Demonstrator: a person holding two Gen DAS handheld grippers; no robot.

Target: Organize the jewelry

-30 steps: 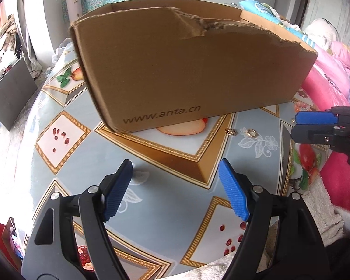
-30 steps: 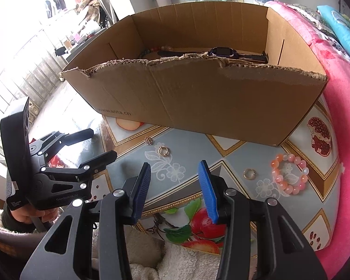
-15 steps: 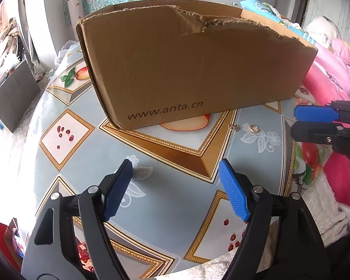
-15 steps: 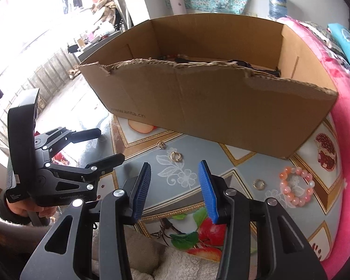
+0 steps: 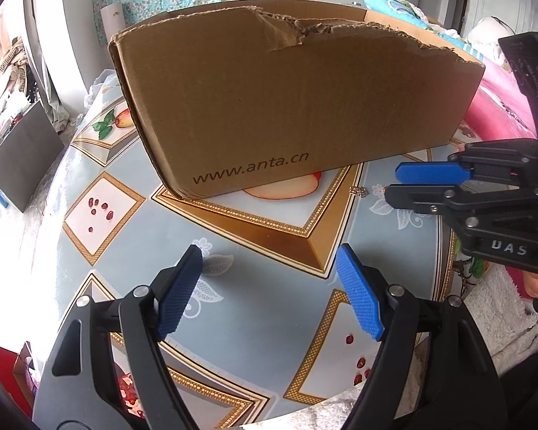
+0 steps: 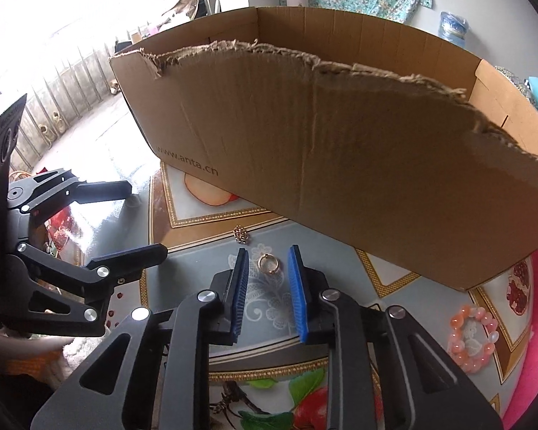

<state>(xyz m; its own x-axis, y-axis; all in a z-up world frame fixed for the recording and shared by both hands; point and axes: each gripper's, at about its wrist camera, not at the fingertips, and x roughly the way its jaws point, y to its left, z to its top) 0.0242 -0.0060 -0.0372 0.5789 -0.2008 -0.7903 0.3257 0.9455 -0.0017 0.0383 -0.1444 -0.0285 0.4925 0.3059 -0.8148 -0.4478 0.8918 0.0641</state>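
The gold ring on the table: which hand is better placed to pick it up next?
Right. The right tool has been closing with the gold ring between its blue pads, not yet pressed. The left tool is open over bare table, away from it.

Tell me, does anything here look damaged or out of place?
Yes. The cardboard box has a ragged, torn top edge along its near wall. A gold ring, a small trinket and a pink bead bracelet lie loose on the table outside it.
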